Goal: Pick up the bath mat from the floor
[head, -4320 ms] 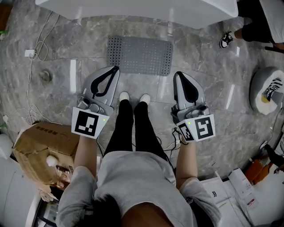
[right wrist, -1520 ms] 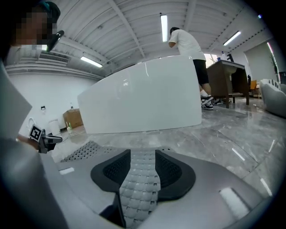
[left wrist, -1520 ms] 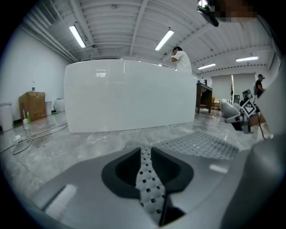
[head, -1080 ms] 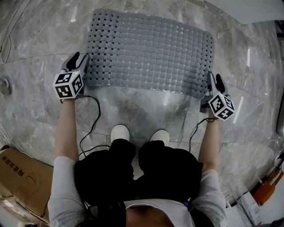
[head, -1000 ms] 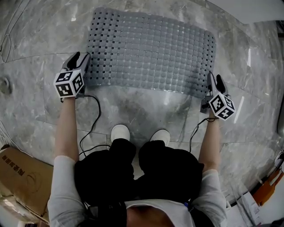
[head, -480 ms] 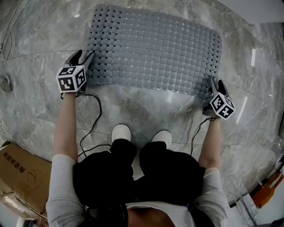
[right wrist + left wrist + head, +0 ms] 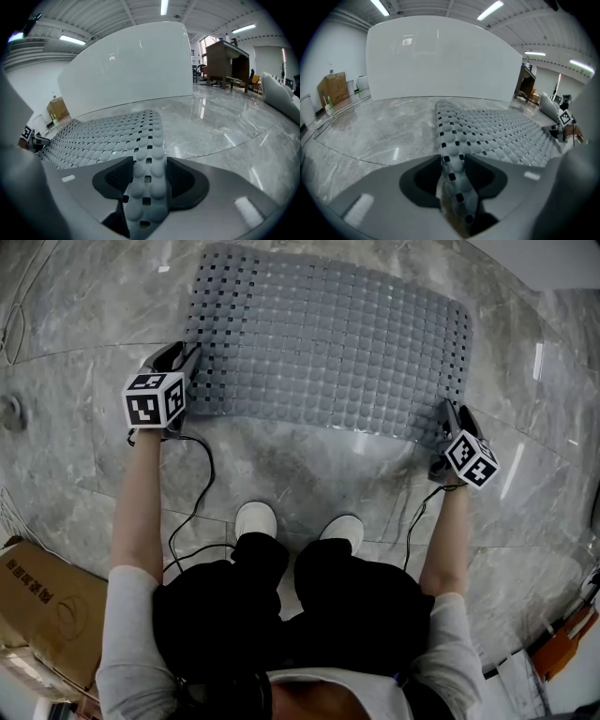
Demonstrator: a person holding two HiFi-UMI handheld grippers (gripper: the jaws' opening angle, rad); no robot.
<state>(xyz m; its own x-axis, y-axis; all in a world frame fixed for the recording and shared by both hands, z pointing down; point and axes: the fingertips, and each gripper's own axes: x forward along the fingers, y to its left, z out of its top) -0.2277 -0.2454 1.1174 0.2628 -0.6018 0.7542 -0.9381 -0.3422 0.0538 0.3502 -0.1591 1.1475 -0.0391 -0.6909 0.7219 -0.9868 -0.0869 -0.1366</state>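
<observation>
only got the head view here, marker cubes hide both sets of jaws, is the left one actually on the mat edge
observer: yes. In the left gripper view the left gripper has just been closing its jaws, and the bath mat edge is pinched up between them.
operator: and the right
observer: same there. The right gripper has just been closing too, and the mat's edge strip fills the gap between its jaws.
operator: anything beyond the mat on that side
observer: a dark wooden desk stands far back across the floor.
</observation>
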